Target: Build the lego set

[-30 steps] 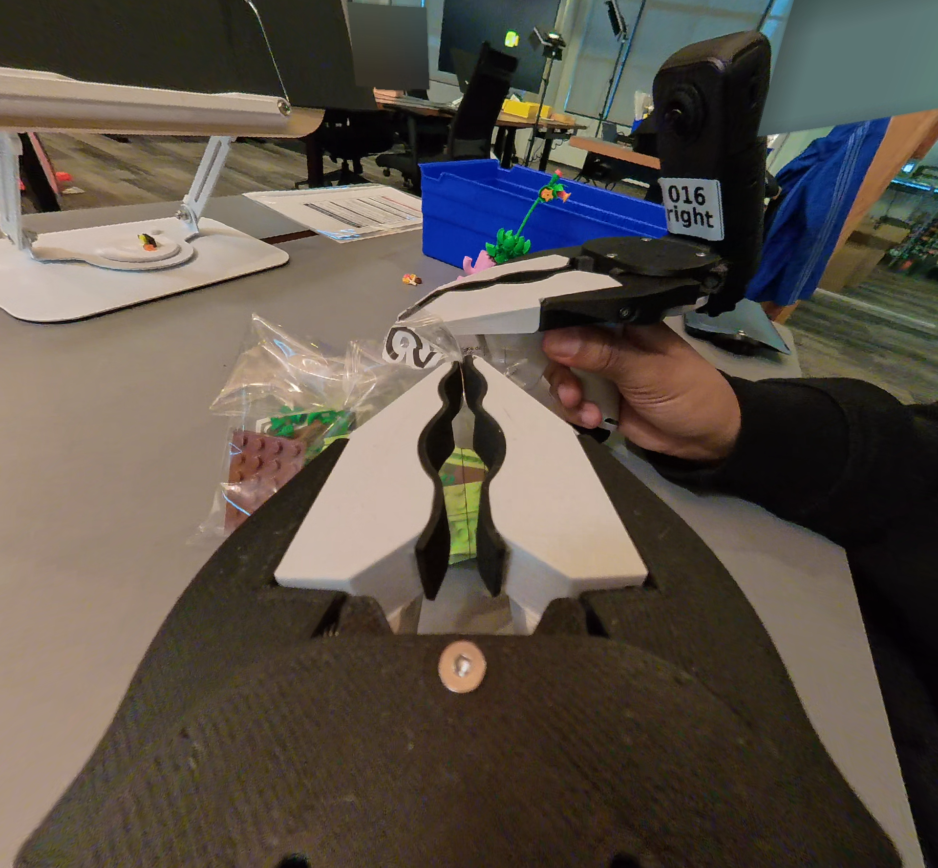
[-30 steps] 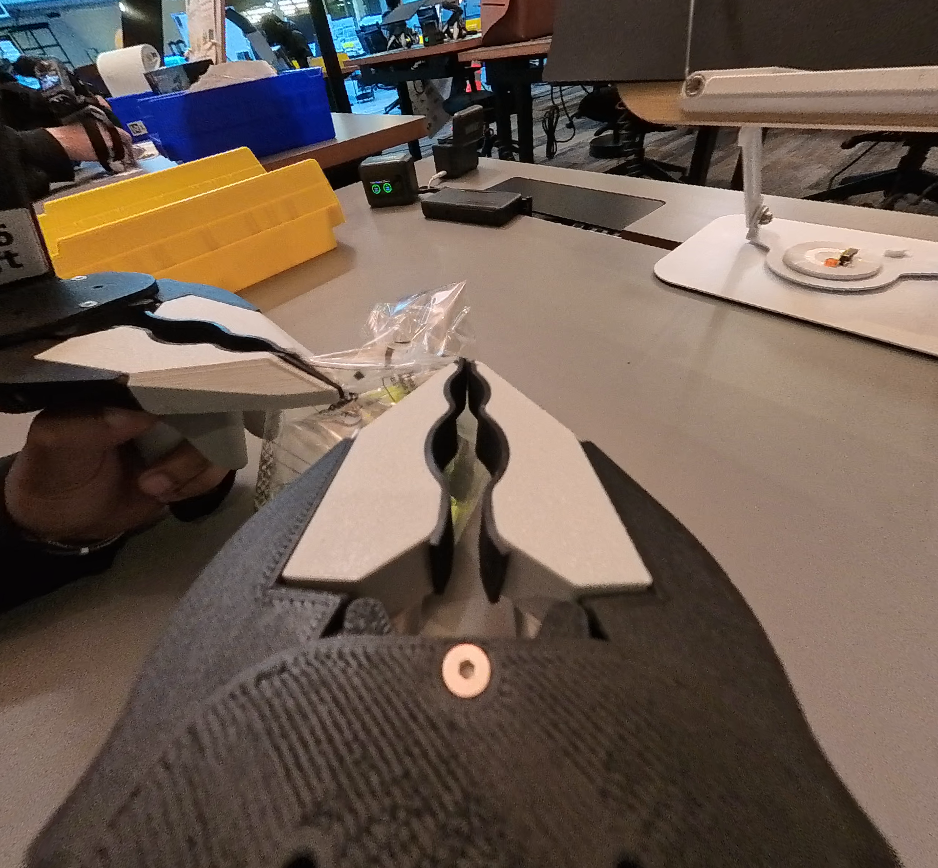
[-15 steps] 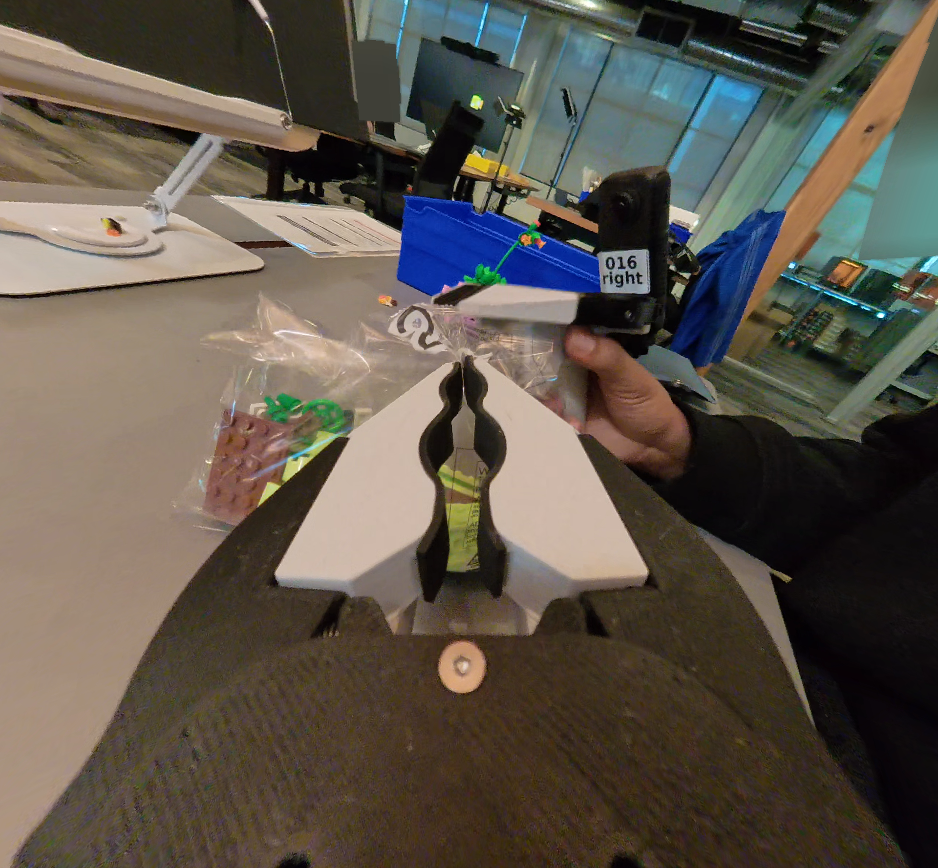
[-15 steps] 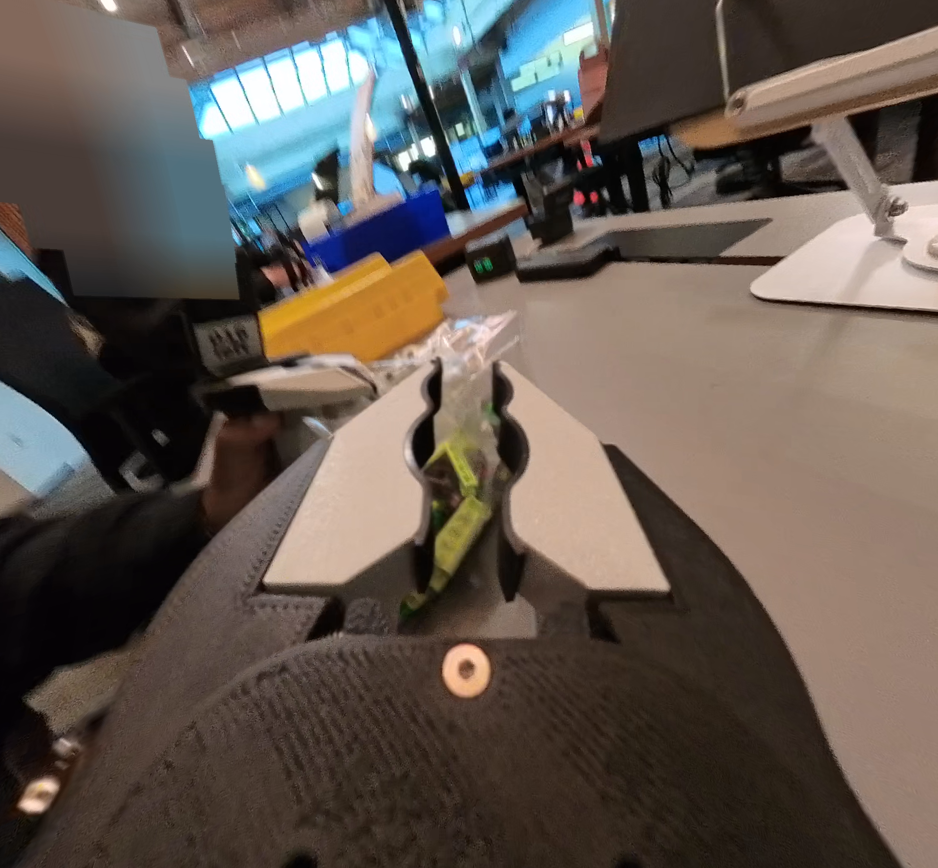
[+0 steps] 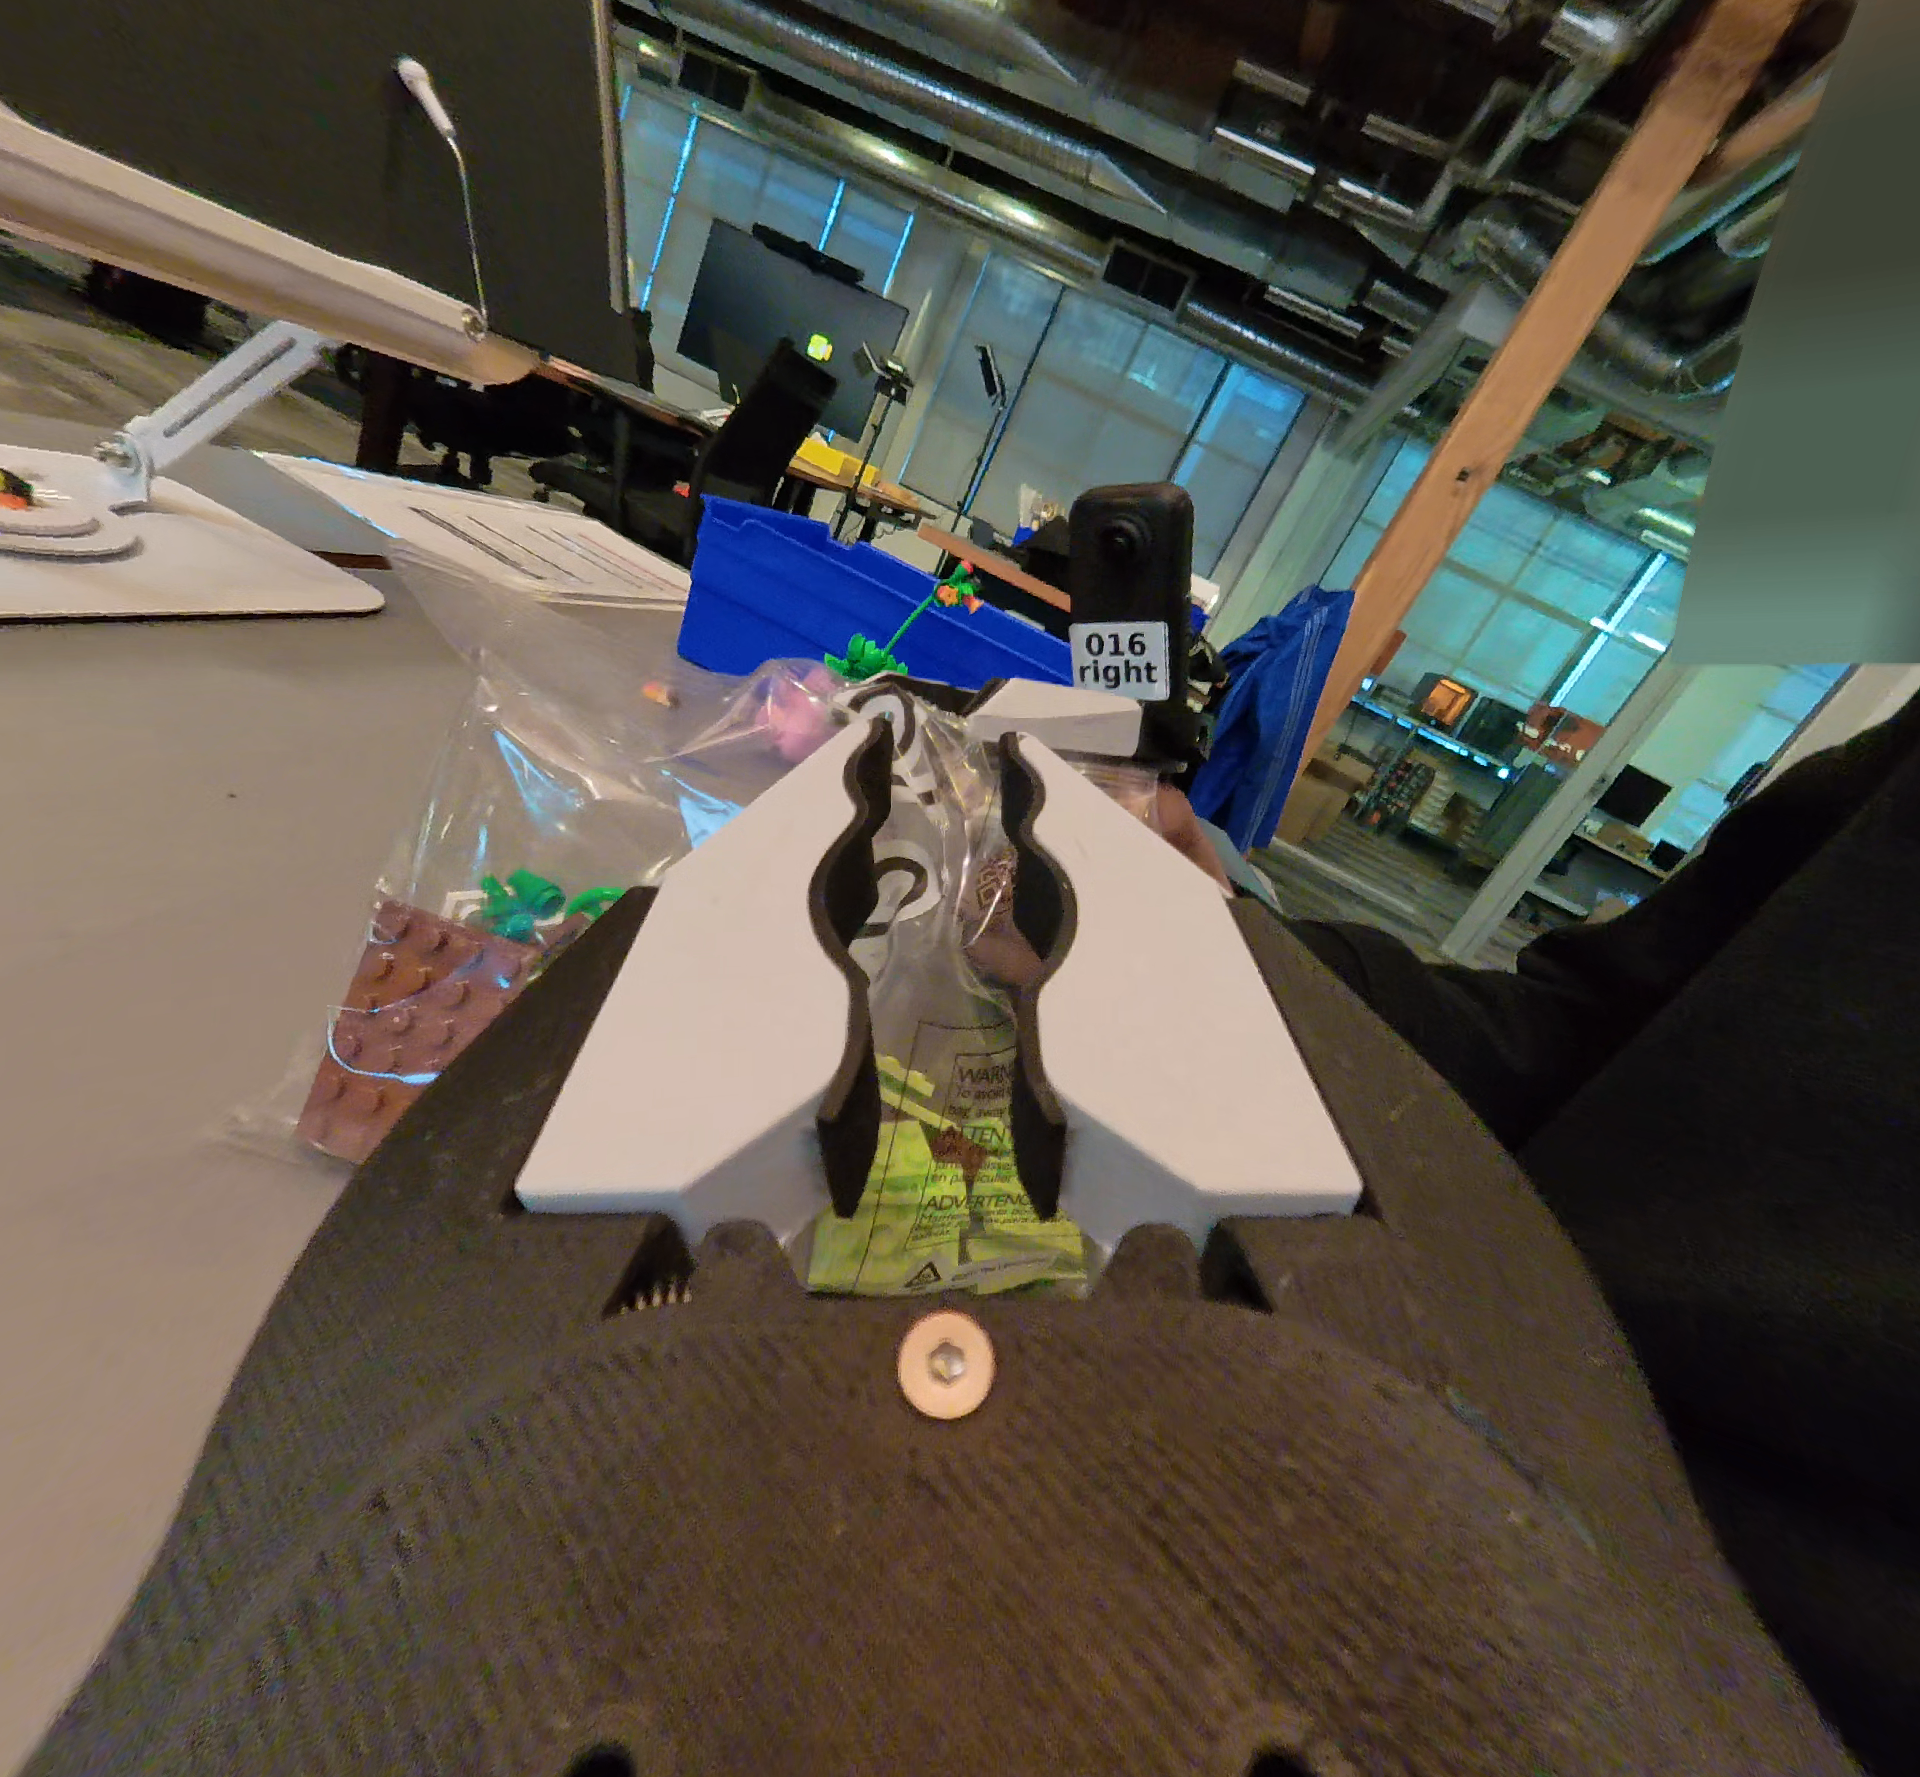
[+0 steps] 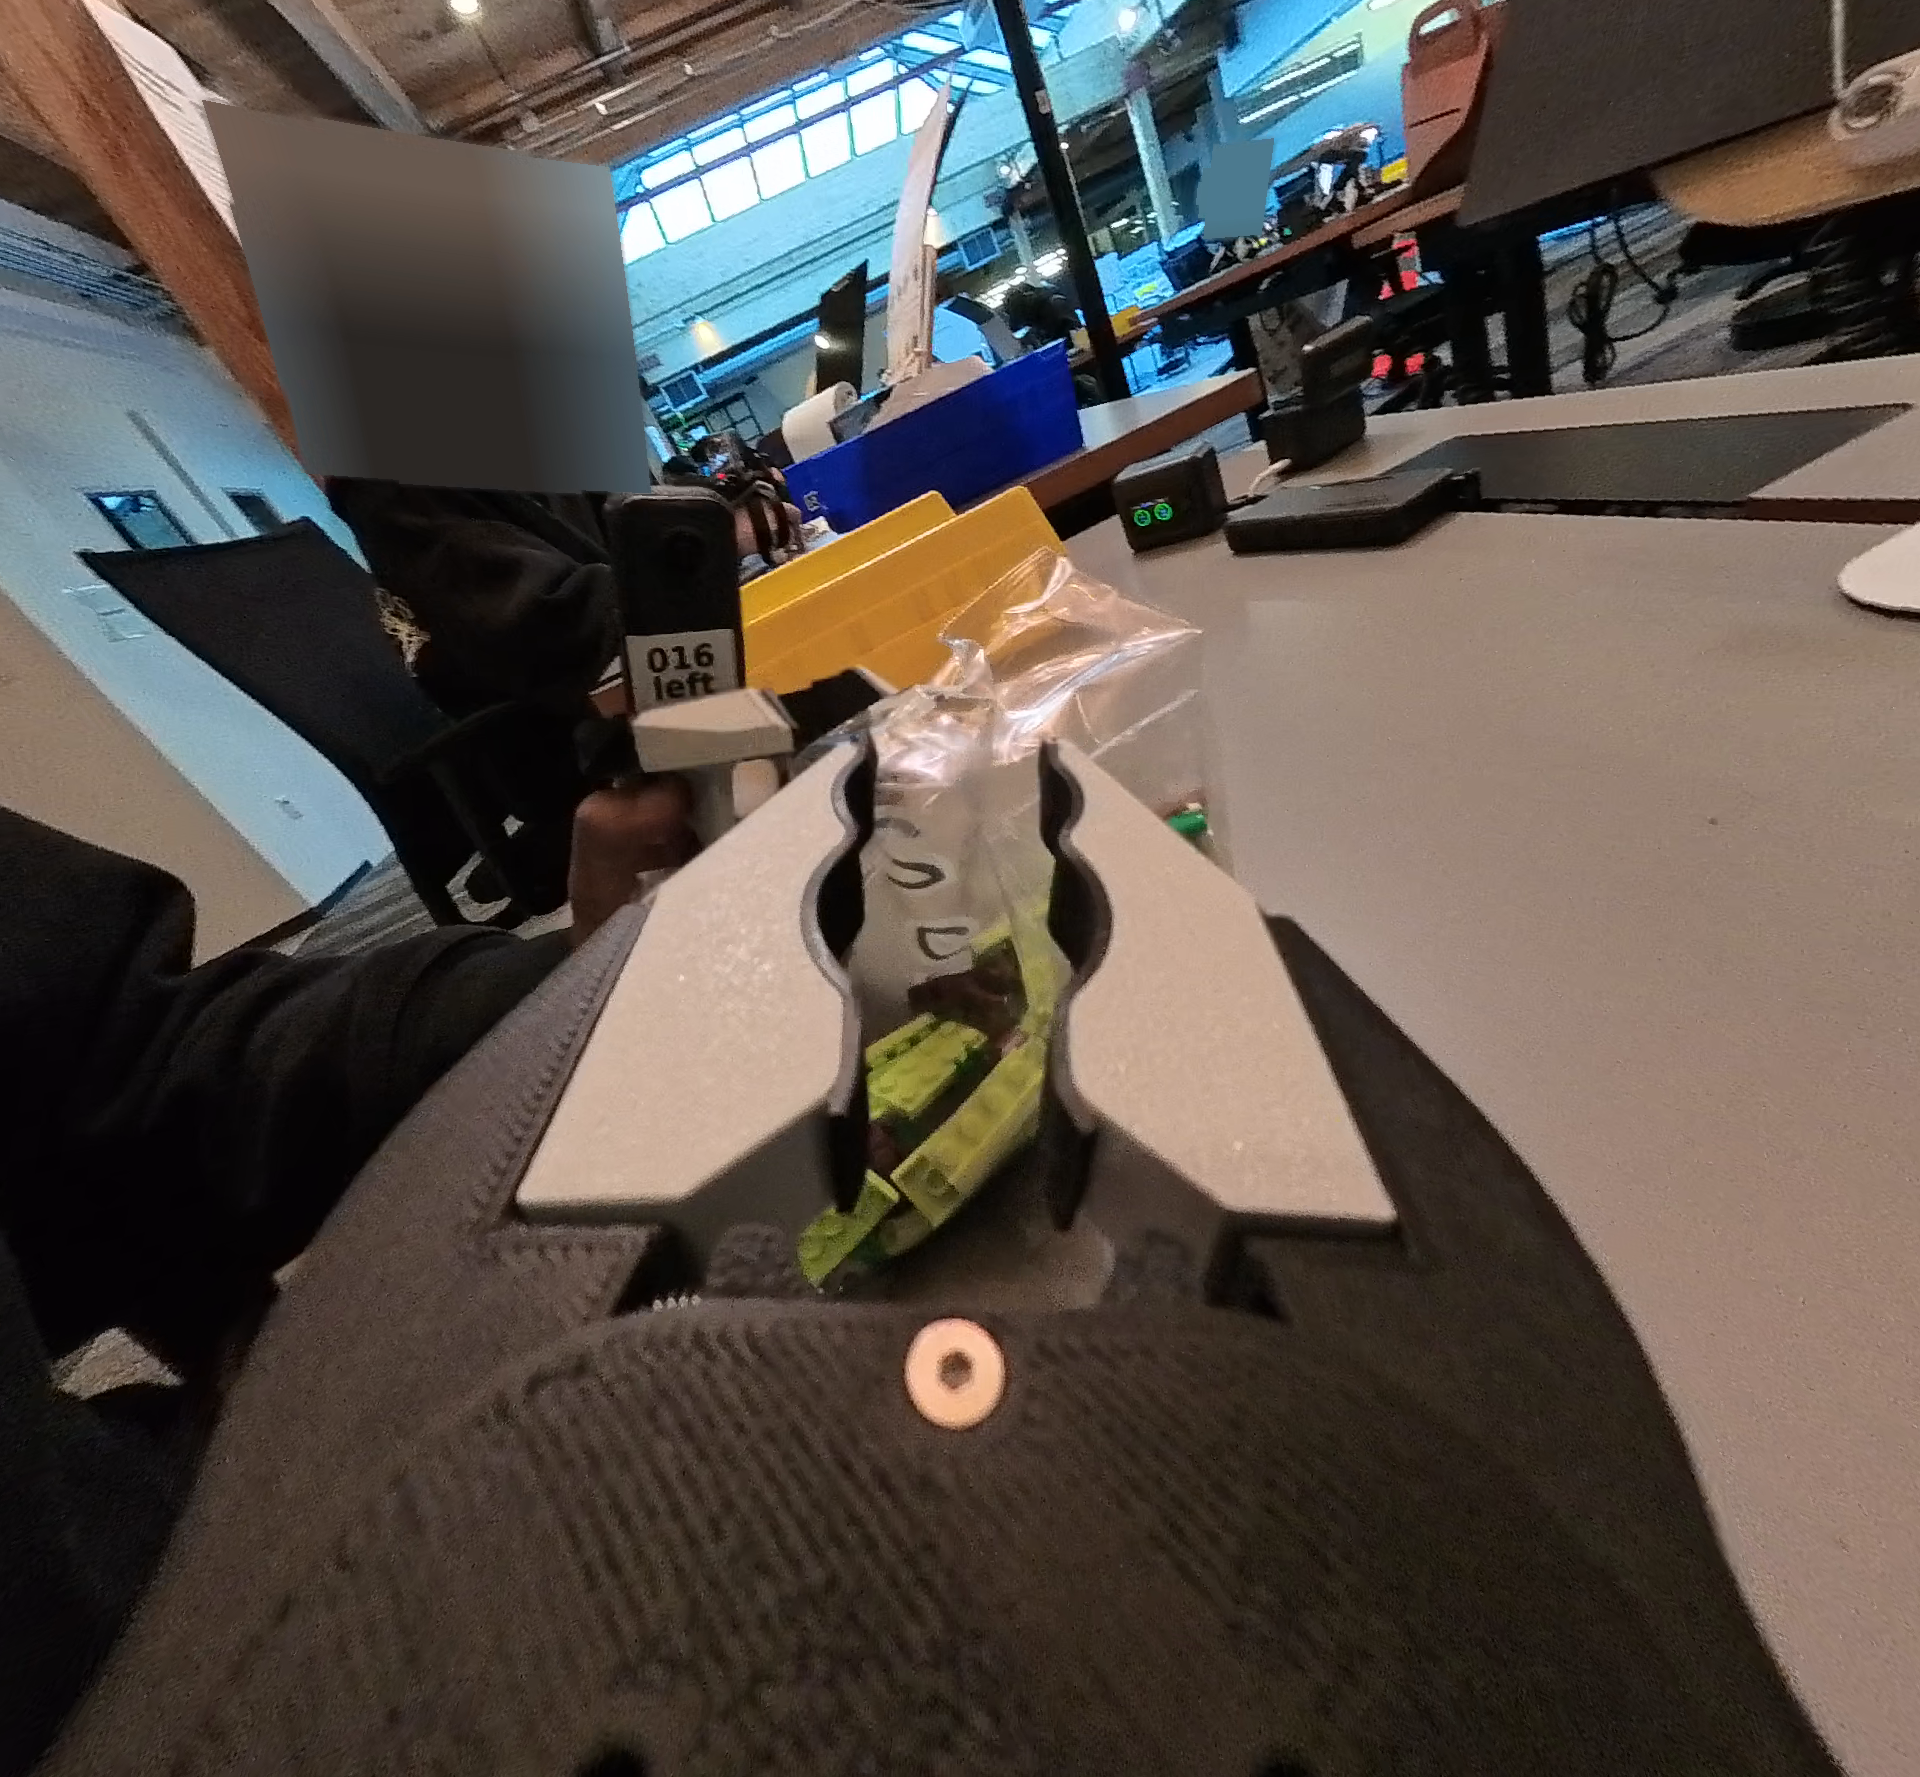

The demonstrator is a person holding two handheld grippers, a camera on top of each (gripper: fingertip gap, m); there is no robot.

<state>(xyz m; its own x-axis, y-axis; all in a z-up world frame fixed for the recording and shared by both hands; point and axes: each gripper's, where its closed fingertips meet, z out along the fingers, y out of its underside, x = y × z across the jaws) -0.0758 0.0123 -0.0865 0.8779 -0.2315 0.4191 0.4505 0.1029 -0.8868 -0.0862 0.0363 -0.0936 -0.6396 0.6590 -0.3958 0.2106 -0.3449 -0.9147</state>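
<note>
The left gripper (image 5: 943, 761) has its jaws a little apart, with the clear plastic bag (image 5: 582, 792) of Lego pieces running up between them; whether the tips pinch the film I cannot tell. The right gripper (image 6: 956, 761) is the same, its jaws narrow around a fold of the bag, with lime green bricks (image 6: 935, 1125) hanging in the gap. The two grippers face each other across the bag, held above the grey table (image 5: 187, 844). A brown studded plate (image 5: 416, 1010) and green leaf pieces (image 5: 530, 896) sit in the bag's lower left part, near the tabletop. Behind stand a blue bin (image 5: 810, 595), a small flower model (image 5: 914, 615), printed sheets (image 5: 520, 543) and a white stand base (image 5: 177, 564). From the right wrist view, yellow bins (image 6: 883, 564) lie beyond the bag.
</note>
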